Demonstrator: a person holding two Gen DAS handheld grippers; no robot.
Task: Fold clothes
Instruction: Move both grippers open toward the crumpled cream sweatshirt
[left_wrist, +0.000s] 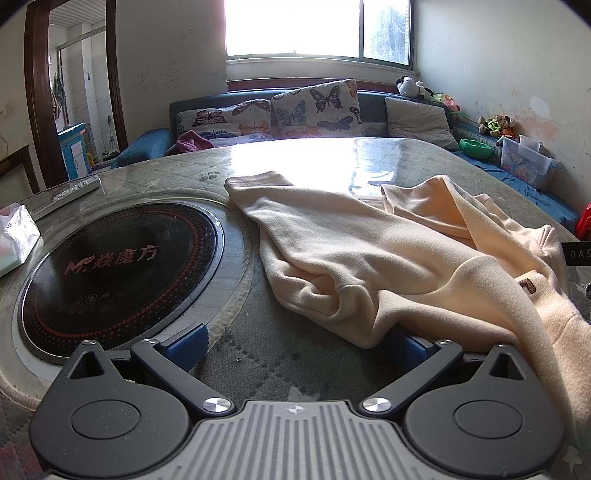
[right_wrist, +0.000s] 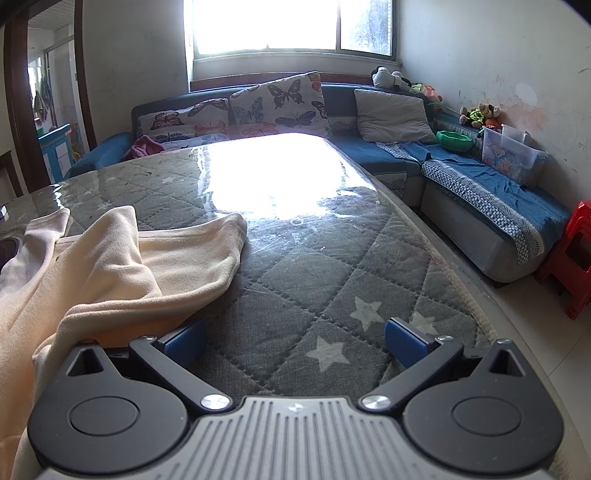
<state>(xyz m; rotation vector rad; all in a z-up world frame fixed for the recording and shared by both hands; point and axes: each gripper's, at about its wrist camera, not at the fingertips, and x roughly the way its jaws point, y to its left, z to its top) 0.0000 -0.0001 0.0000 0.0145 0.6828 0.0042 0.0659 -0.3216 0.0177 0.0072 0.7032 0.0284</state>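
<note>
Soft matt fleece garment (left_wrist: 369, 258), glossy clear film over quilted table cover (right_wrist: 314, 258), glossy black cooktop (left_wrist: 118, 266)

1. Left wrist view sits low over the table (left_wrist: 295, 373), close in, facing the window (left_wrist: 317, 29) and sofa (left_wrist: 373, 107).
2. Right wrist view, equally low, faces the same way from further right.
3. Both share the cream garment (left_wrist: 369, 258), window and sofa.

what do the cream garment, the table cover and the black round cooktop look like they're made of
Cream garment: likely soft fleece or brushed knit; matte, fuzzy nap, thick rounded folds. Table cover: quilted grey fabric with stitched diamonds and pale stars, apparently under a clear glossy sheet, since it mirrors the window and shows scratches. Black round cooktop: probably smooth glass or ceramic; flat, faintly reflective, printed red dots.
</note>
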